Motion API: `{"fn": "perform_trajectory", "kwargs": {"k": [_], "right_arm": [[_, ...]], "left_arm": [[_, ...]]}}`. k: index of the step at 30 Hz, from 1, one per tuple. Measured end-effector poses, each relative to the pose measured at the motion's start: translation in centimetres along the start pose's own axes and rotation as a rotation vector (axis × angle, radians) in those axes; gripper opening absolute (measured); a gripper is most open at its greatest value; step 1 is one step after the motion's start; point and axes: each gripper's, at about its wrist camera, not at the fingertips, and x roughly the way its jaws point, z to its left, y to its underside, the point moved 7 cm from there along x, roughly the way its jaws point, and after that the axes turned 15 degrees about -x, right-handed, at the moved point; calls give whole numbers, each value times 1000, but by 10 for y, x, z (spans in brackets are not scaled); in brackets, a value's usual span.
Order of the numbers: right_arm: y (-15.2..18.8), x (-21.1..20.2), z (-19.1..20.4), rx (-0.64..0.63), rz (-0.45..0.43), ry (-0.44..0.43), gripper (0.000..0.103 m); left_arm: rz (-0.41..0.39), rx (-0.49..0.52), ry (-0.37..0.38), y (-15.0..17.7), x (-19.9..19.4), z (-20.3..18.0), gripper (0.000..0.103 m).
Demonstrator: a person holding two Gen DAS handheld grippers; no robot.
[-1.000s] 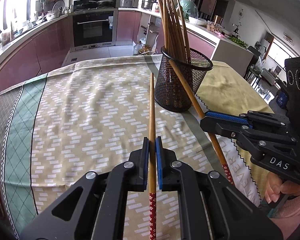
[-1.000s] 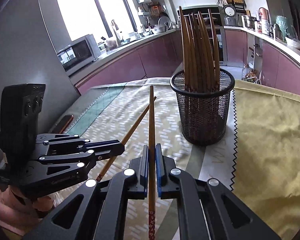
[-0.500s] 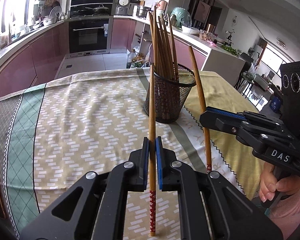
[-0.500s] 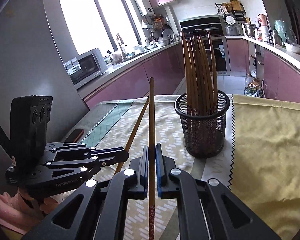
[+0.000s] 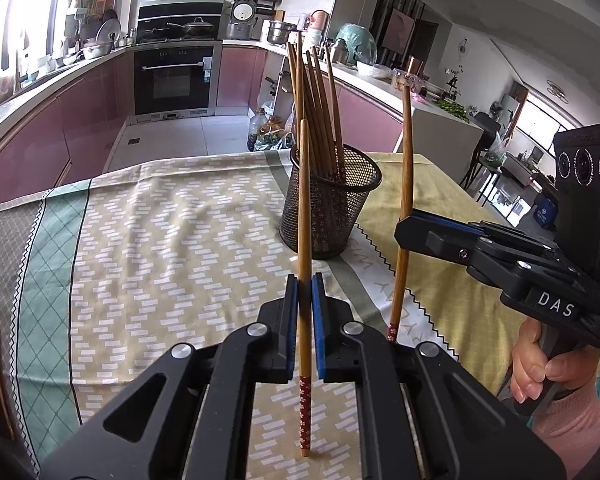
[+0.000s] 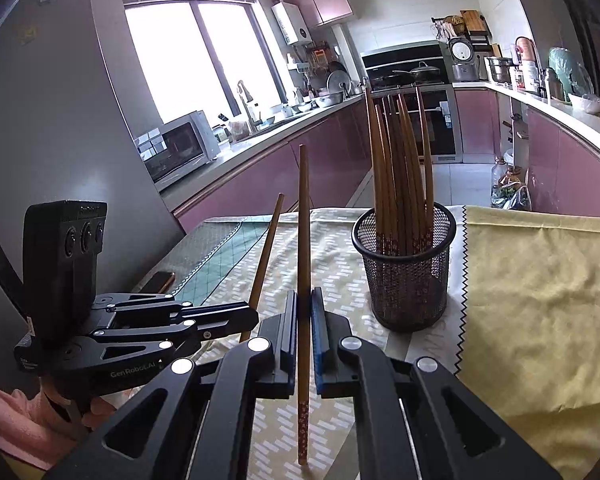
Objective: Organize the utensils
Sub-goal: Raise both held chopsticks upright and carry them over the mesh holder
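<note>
My left gripper (image 5: 304, 280) is shut on a wooden chopstick (image 5: 303, 208) with a red flowered end, held nearly upright. My right gripper (image 6: 304, 294) is shut on a second such chopstick (image 6: 304, 232), also upright. Each gripper shows in the other's view: the right one (image 5: 404, 226) with its chopstick (image 5: 406, 152) at the right, the left one (image 6: 252, 318) with its chopstick (image 6: 266, 252) at the lower left. A black mesh cup (image 5: 329, 208) (image 6: 406, 276) holding several chopsticks stands on the table ahead, a little beyond both grippers.
The table wears a patterned beige and green cloth (image 5: 148, 240) and a yellow cloth (image 6: 540, 292) on the right. A dark phone (image 6: 160, 280) lies near the table's left edge. Hands (image 5: 540, 364) grip the handles. Kitchen counters and an oven stand behind.
Both grippers have risen and tilted their chopsticks up from low slanted poses to nearly upright. The mesh cup now sits lower and farther off in both views.
</note>
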Motion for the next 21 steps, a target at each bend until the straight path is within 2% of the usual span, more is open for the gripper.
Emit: {"fn": "perform_trajectory", "kwargs": {"k": [21], "right_arm": [[-14,-9,-1,-17,-47,13,6]], "left_arm": [[-22,0,41,-9,-11,-7,8]]}}
